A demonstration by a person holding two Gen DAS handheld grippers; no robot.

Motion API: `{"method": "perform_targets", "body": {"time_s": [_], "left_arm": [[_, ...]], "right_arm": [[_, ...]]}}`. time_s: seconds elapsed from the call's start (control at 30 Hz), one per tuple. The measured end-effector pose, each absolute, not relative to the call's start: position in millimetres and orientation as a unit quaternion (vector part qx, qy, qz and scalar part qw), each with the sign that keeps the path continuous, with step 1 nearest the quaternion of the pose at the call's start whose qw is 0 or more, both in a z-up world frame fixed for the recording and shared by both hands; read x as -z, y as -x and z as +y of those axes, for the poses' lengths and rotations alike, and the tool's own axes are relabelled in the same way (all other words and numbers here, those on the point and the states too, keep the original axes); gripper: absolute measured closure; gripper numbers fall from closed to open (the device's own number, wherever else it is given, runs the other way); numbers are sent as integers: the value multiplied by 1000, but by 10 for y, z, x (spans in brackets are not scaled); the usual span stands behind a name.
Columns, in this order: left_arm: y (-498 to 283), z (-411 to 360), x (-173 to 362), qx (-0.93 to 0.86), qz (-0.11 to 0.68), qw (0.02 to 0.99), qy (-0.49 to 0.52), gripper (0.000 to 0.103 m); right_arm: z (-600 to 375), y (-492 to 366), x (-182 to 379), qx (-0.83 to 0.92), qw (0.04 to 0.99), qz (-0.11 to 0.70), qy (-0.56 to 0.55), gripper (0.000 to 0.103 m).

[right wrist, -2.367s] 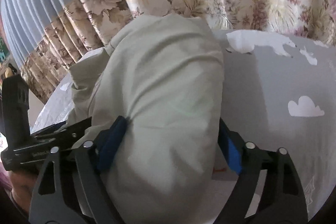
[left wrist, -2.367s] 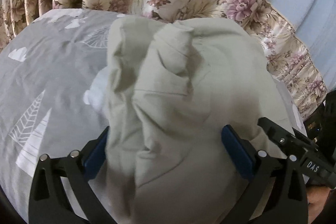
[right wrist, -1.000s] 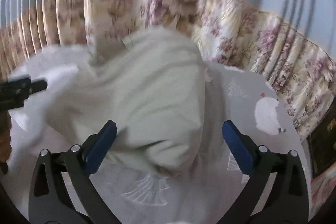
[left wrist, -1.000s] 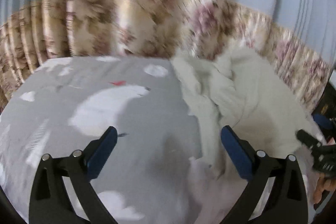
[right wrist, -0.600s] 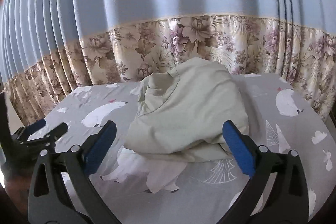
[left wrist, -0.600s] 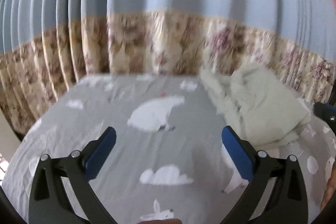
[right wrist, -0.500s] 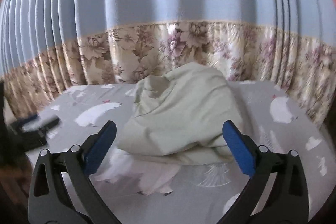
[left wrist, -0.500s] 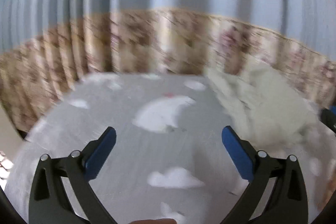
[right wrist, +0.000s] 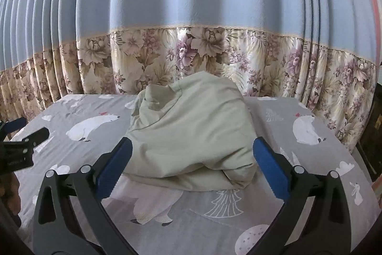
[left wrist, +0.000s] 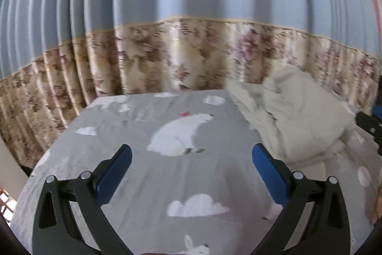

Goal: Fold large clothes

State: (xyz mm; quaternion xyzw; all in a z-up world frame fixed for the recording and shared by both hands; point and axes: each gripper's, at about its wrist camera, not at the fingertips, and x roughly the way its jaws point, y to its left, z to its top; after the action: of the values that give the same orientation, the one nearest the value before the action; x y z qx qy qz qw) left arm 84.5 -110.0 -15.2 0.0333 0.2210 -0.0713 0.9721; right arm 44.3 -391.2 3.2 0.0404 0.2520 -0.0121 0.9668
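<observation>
Right wrist | pale-green garment (right wrist: 193, 128) — rumpled heap on bedsheet (right wrist: 298, 202)

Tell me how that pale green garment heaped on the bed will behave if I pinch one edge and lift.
The pale green garment is probably floppy: it lies in a rumpled mound with soft folds, so it should drape and unfurl rather than lift whole. It looks thin and light. Both grippers, left and right, are open and empty.

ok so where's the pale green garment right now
The pale green garment lies bundled on the grey bedsheet near the floral curtain, centred ahead of the right gripper.
</observation>
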Motion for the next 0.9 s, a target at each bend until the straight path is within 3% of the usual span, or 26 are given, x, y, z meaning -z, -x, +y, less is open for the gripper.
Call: {"method": "perform_targets", "body": {"time_s": [0.2, 0.9], "left_arm": [[-734, -1224, 102, 76, 185, 979, -45, 2], [-731, -1174, 71, 51, 171, 984, -29, 2]], "right_arm": [[-3892, -404, -61, 9, 969, 245, -37, 3], [-3867, -441, -26, 14, 968, 250, -24, 3]]}}
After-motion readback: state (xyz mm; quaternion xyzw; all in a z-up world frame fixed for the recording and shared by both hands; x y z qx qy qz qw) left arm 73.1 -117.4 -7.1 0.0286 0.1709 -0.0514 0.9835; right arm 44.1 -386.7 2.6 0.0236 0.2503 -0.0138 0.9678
